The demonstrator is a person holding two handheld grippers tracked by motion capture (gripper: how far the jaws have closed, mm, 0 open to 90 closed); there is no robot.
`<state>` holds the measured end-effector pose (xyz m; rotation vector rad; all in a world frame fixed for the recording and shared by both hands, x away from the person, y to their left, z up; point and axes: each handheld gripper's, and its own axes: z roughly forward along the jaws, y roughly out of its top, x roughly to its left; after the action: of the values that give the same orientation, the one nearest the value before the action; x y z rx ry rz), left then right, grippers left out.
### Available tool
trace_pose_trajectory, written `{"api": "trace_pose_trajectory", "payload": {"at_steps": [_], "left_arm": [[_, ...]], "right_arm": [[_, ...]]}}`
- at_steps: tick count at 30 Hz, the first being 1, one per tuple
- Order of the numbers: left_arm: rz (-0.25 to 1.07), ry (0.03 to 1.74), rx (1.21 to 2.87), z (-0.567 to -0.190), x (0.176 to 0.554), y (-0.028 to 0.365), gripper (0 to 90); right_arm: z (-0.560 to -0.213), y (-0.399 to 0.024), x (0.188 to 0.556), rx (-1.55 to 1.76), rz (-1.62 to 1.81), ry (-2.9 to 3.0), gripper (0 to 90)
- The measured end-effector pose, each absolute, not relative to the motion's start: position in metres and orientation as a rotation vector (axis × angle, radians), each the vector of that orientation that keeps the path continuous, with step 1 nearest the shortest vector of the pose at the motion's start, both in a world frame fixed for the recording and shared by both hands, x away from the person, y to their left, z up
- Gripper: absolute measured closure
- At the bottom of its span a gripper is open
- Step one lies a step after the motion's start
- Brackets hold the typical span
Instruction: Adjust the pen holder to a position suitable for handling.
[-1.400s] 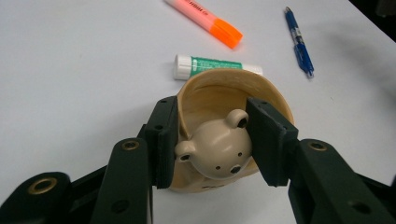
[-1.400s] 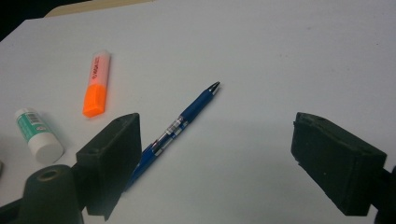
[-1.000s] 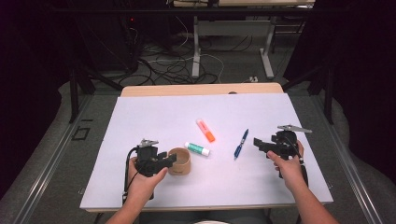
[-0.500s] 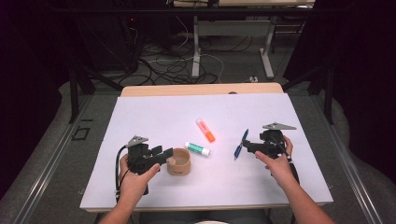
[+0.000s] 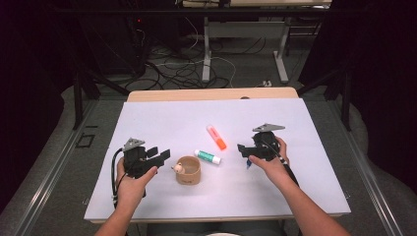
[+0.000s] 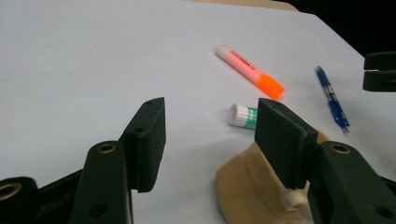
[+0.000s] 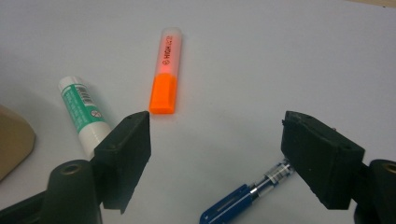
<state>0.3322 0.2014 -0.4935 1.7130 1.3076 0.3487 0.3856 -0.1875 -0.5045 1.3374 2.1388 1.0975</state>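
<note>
From the high view I see my left gripper [image 5: 158, 155] has drawn back leftward from the tan holder [image 5: 189, 170] it was at a second ago, its jaws just having been opening with nothing between them; my right gripper [image 5: 244, 149] has come in from the right edge of the white desk [image 5: 162, 118] and hangs over the blue pen [image 5: 249, 164], so the pen looks to me like the next pick (likely bound for the holder).

In the left gripper view the jaws stand apart and empty; the holder sits just near-right of them, the green-and-white glue stick [image 6: 242, 115] and orange highlighter [image 6: 251, 72] beyond.

In the right gripper view the jaws stand apart, just having been closing; the pen [image 7: 247, 193], slim, dark blue with a clear section, lies flat between them, untouched.
</note>
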Motion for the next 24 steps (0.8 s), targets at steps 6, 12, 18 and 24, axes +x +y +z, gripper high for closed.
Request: {"api": "trace_pose_trajectory", "payload": {"at_steps": [6, 12, 18, 24], "left_arm": [[0.383, 1.292, 1.754, -0.502, 0.341, 0.209, 38.6], [0.397, 1.253, 1.785, -0.507, 0.348, 0.212, 35.4], [0.397, 1.236, 1.806, -0.513, 0.353, 0.211, 32.7], [0.364, 1.228, 1.828, -0.521, 0.358, 0.21, 19.6]], "right_arm": [[-0.503, -0.175, 0.396, 1.324, 1.085, 2.183, 29.2], [-0.501, -0.165, 0.407, 1.308, 1.075, 2.235, 32.6], [-0.498, -0.153, 0.423, 1.294, 1.015, 2.287, 33.7], [-0.503, -0.137, 0.437, 1.26, 0.941, 2.341, 36.3]]}}
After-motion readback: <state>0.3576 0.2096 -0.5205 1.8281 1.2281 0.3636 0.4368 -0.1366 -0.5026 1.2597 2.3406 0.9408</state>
